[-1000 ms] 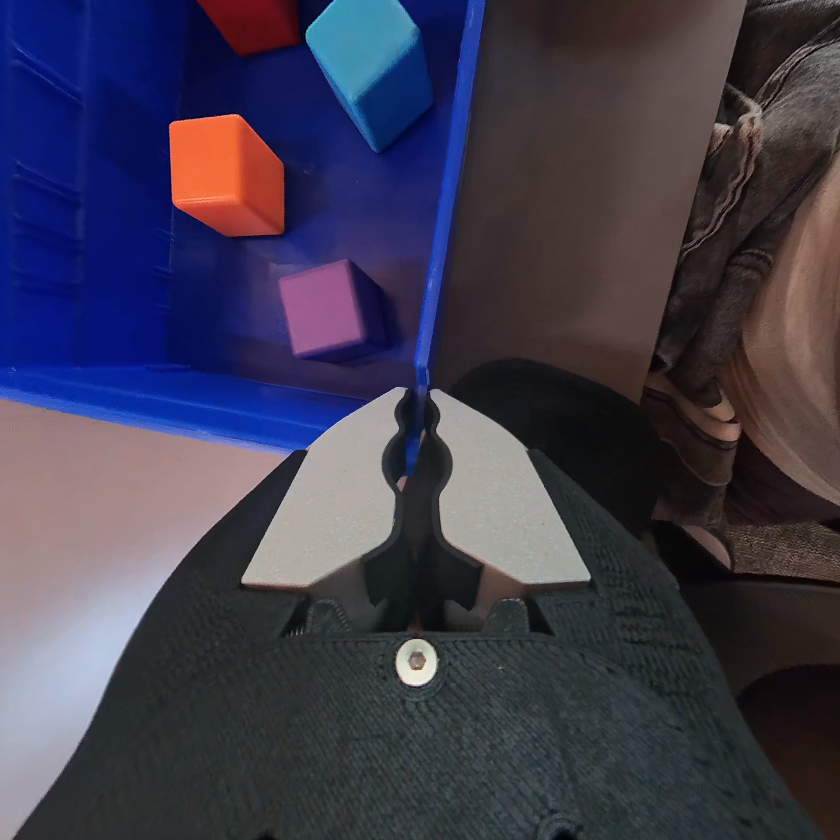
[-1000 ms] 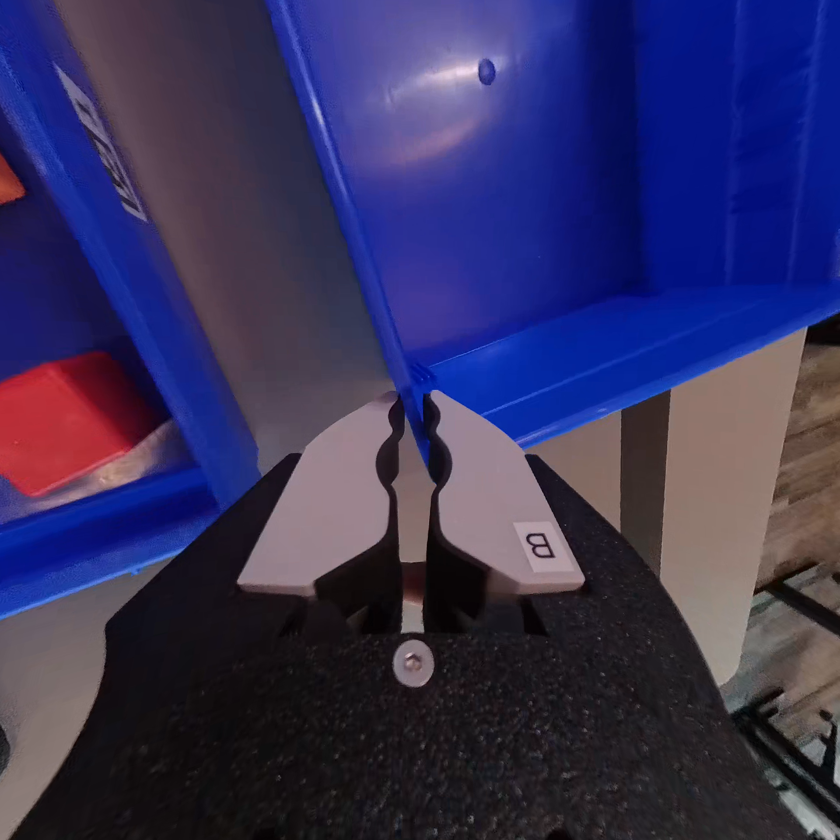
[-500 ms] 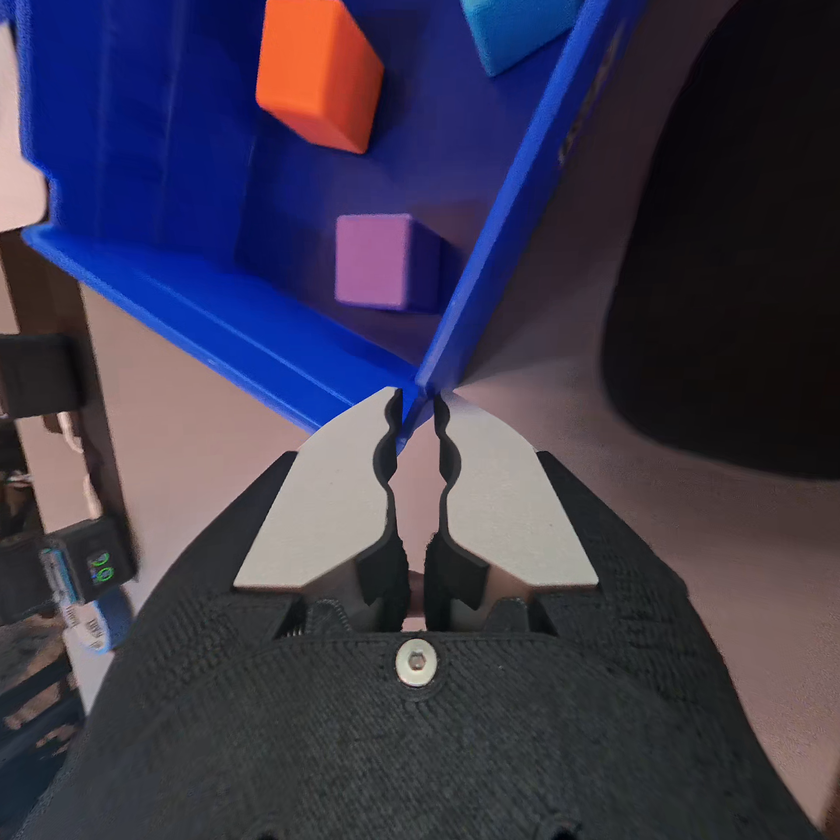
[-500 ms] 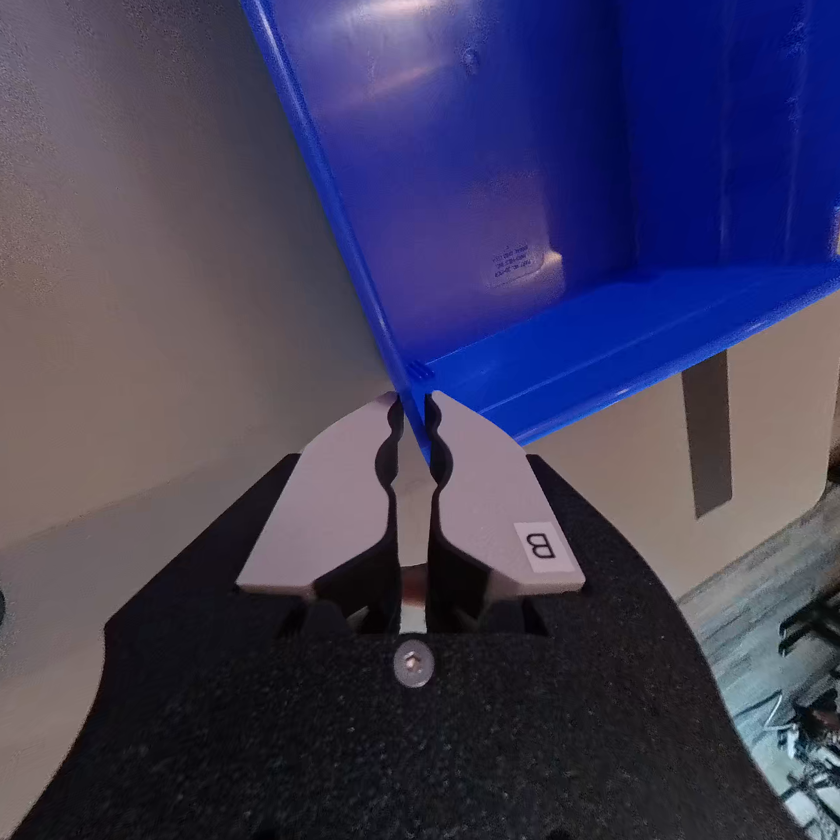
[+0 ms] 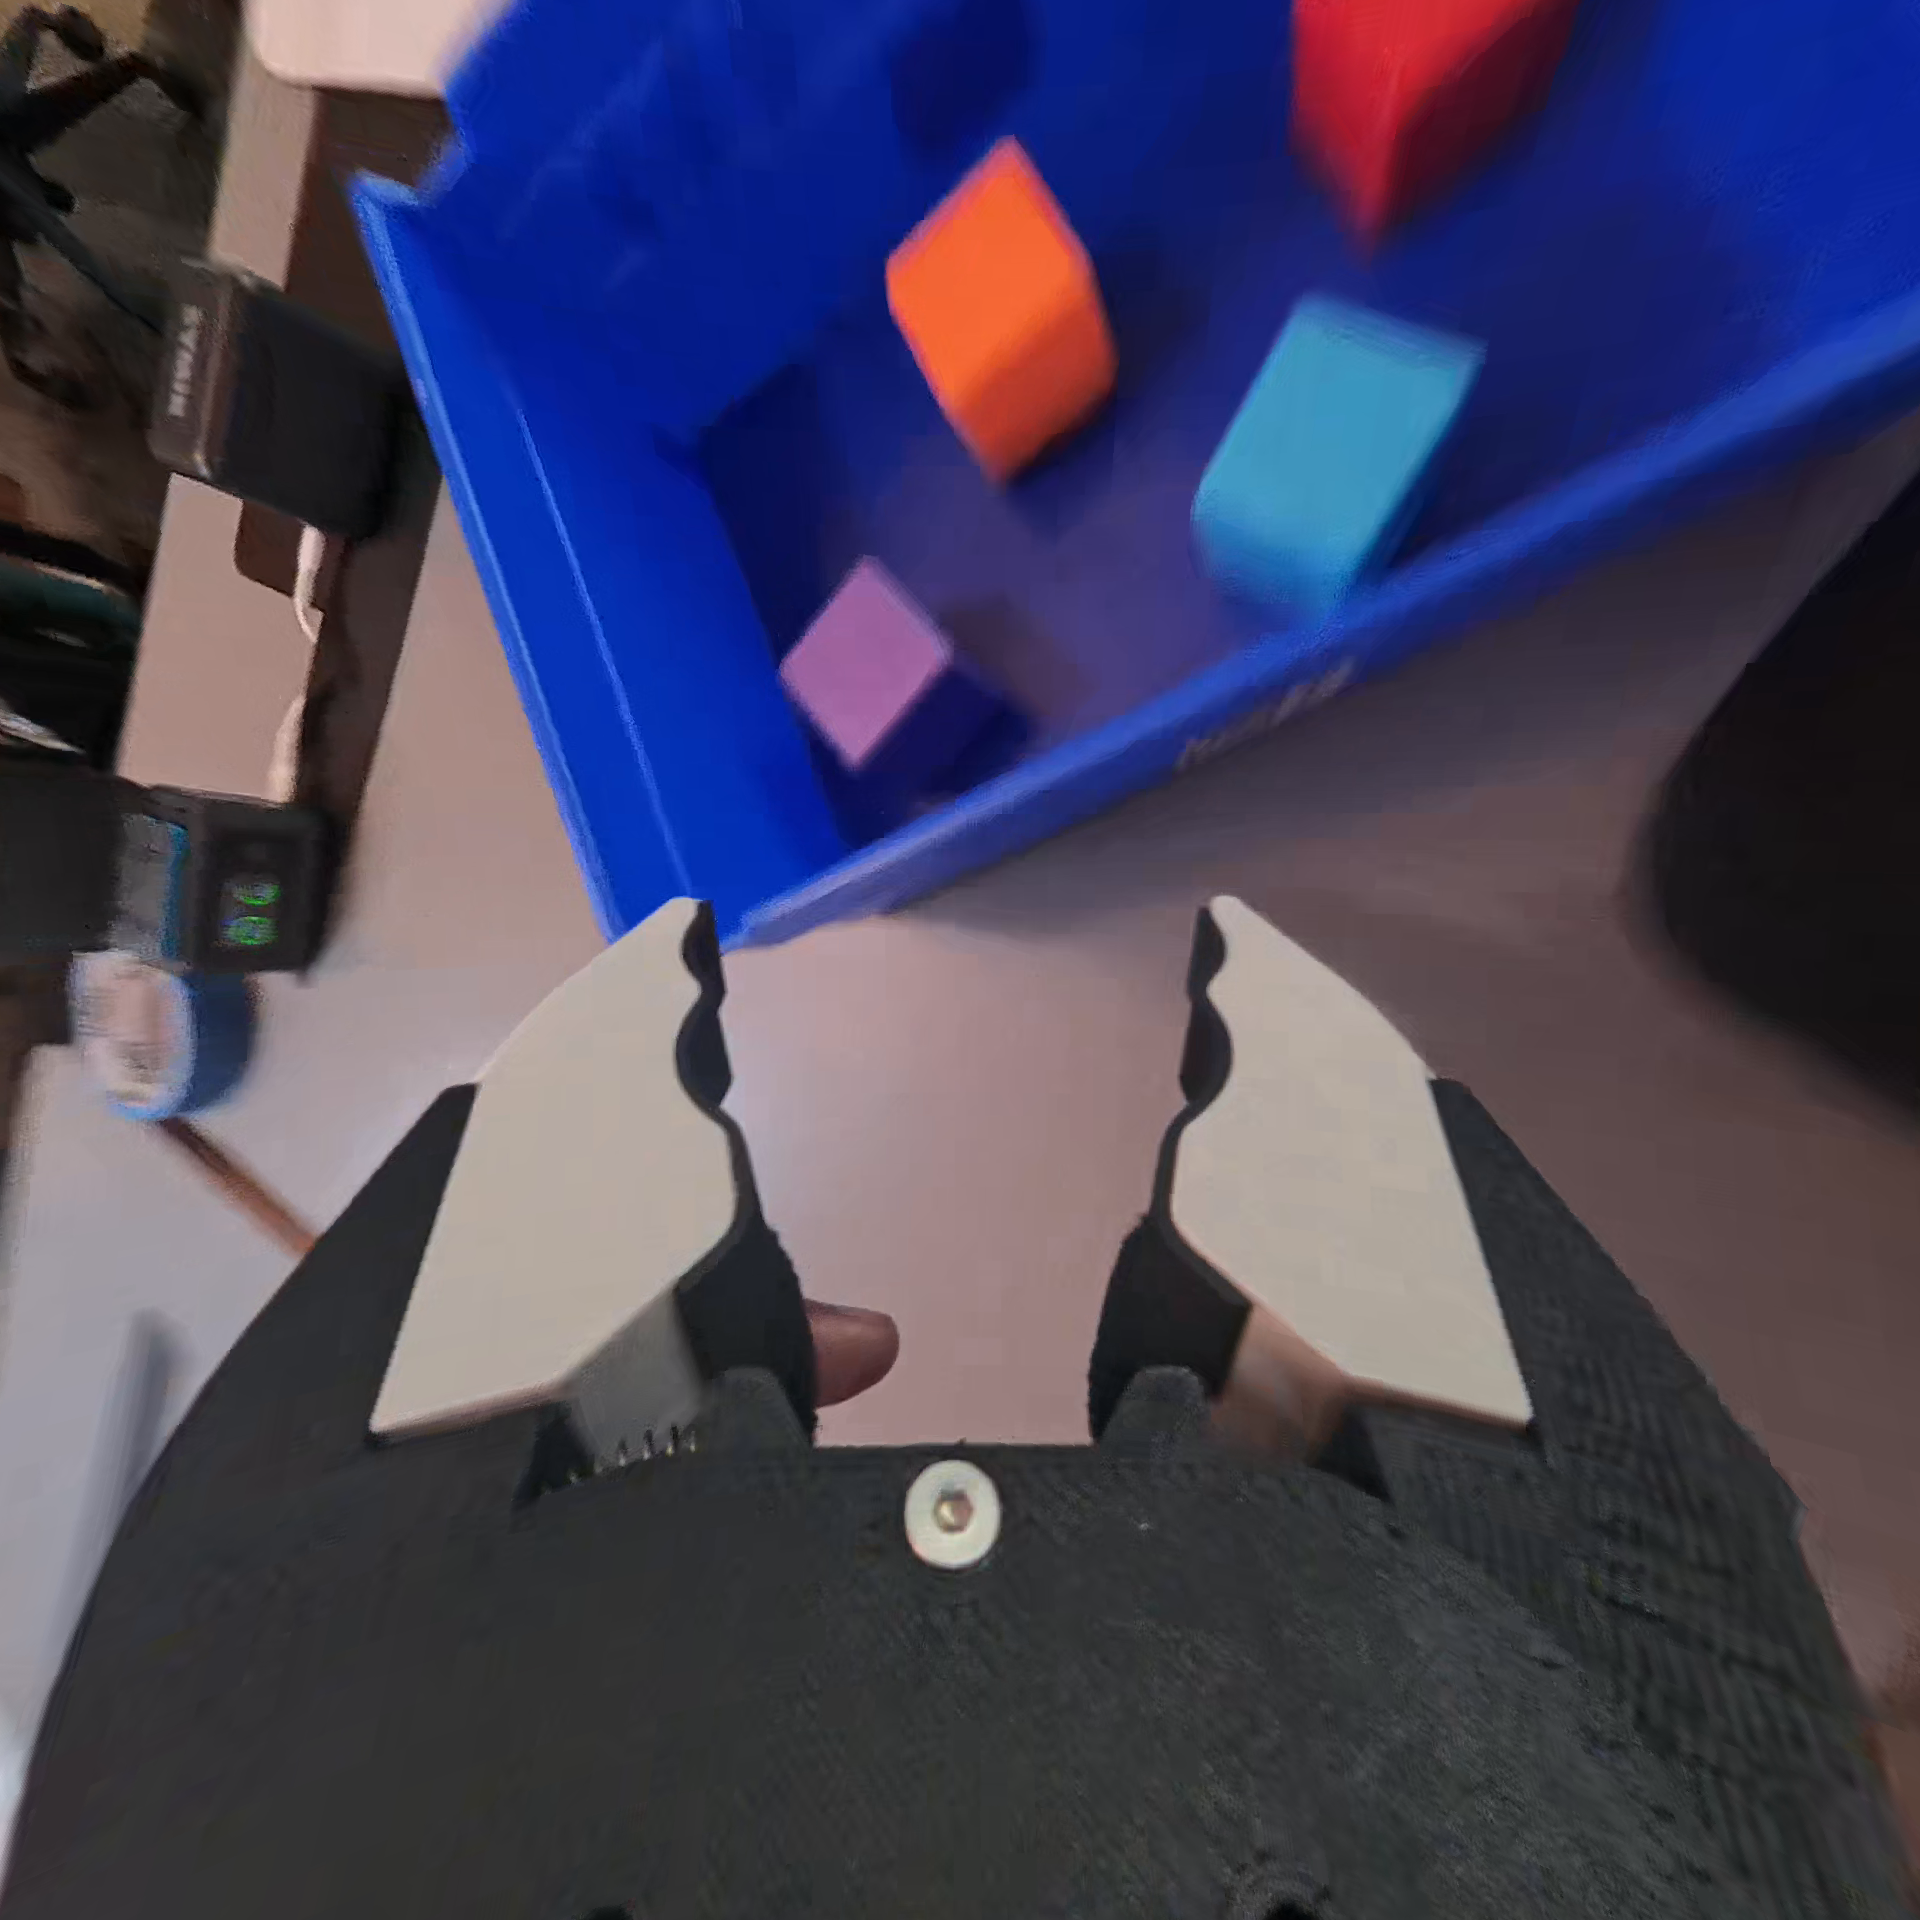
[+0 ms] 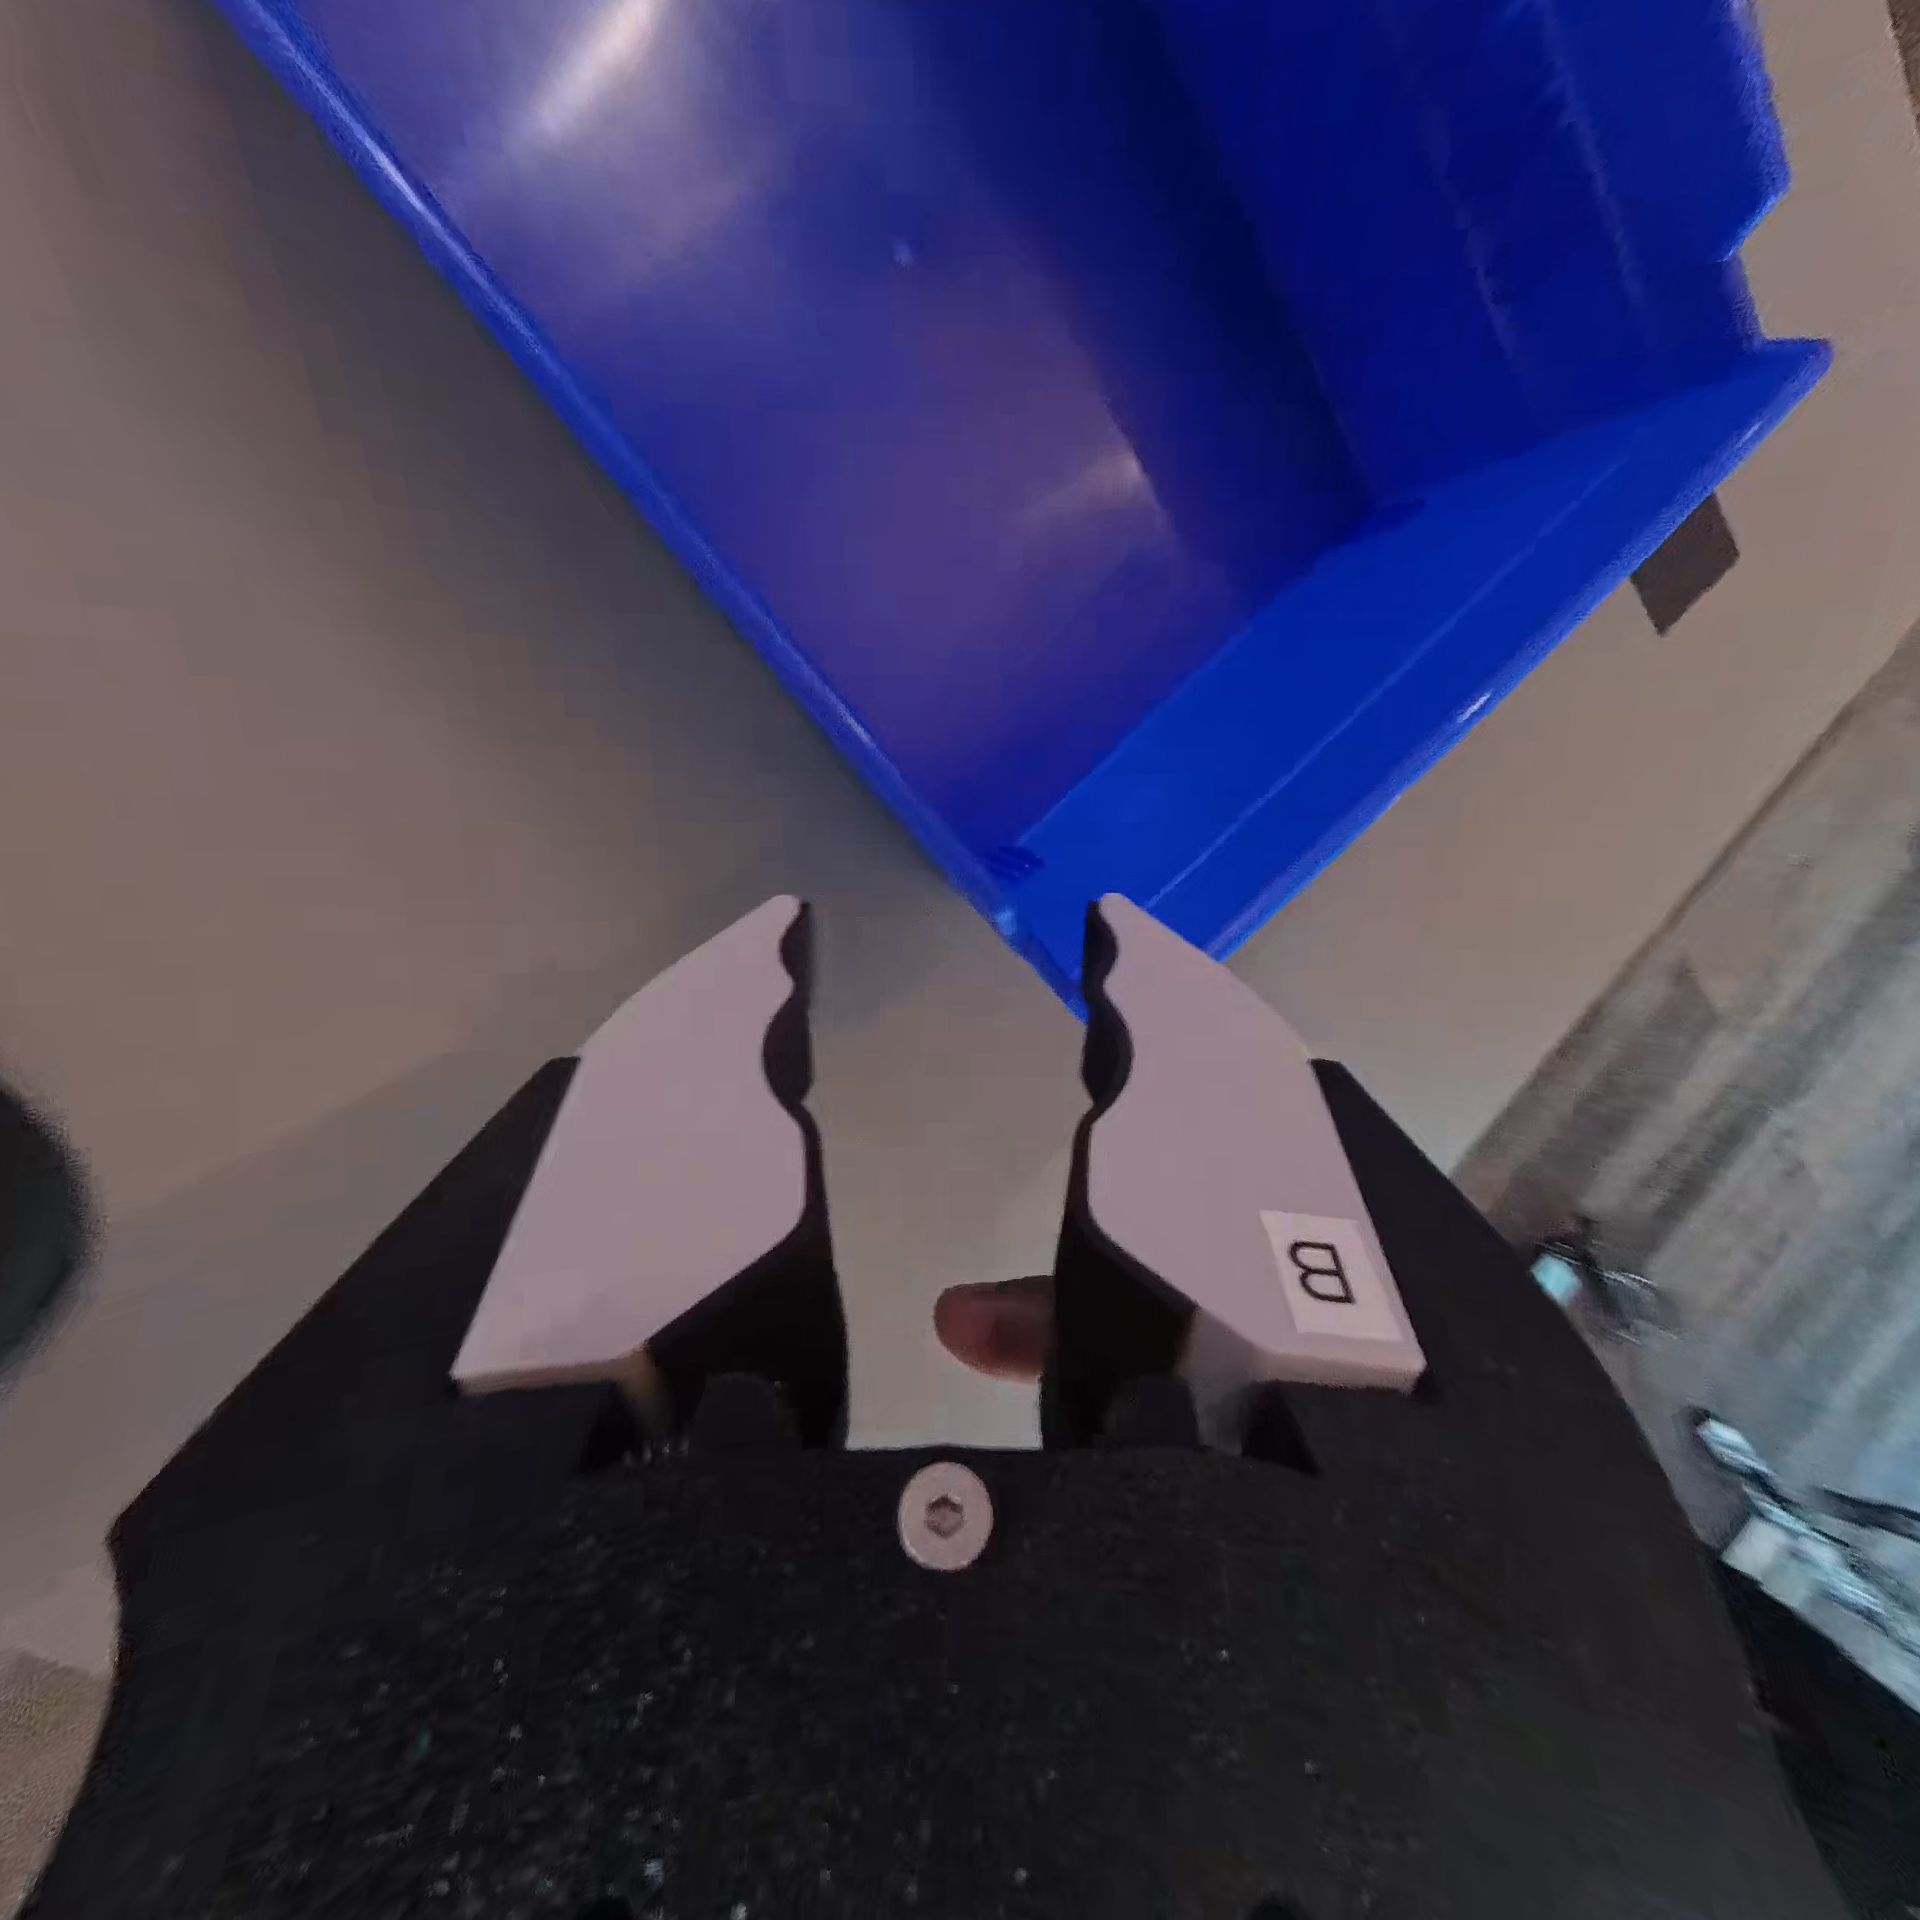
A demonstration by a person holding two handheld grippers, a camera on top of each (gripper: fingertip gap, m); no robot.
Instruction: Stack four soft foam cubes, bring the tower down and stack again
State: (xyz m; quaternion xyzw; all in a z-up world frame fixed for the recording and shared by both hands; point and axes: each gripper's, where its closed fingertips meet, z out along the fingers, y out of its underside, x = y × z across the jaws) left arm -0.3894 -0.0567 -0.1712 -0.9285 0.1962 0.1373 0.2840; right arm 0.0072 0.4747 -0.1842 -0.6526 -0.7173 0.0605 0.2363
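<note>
Jaws, left: left gripper [image 5: 951, 920] stands wide apart and empty, over bare bench [image 5: 956, 1091]; a person's fingertip [image 5: 850, 1351] shows behind them.
Jaws, right: right gripper [image 6: 943, 914] is parted to a middling gap, holding nothing; the corner of an empty blue bin [image 6: 1288, 727] sits just beside the right finger's tip, and whether they touch cannot be told.
Corner nearest the left jaws: the blue bin of cubes [image 5: 582, 582] has its near corner just beside the left finger's tip, outside the gap.
Purple cube [image 5: 864, 661]: nearest of the four, lying in the bin's near corner close to both walls, ahead of the jaws and slightly left of their centre line.
Blue cube [image 5: 1335, 457]: farther in, against the right-hand wall.
Orange cube [image 5: 997, 322]: mid-bin, apart from the others, tilted corner-on to the camera.
Red cube [image 5: 1423, 94]: farthest, cut off at the top edge and blurred.
Stack: none standing; all four lie loose and separate inside the bin.
Handling, as a judgement: foam this soft should be light and springy, not fragile, with a matt skin that grips well.
Where to hold: across two opposite flat faces near mid-height, squeezing gently so the cube is not squashed out of square.
Access: the purple one's closeness to the walls likely leaves little room for a finger; the orange one looks freer.
</note>
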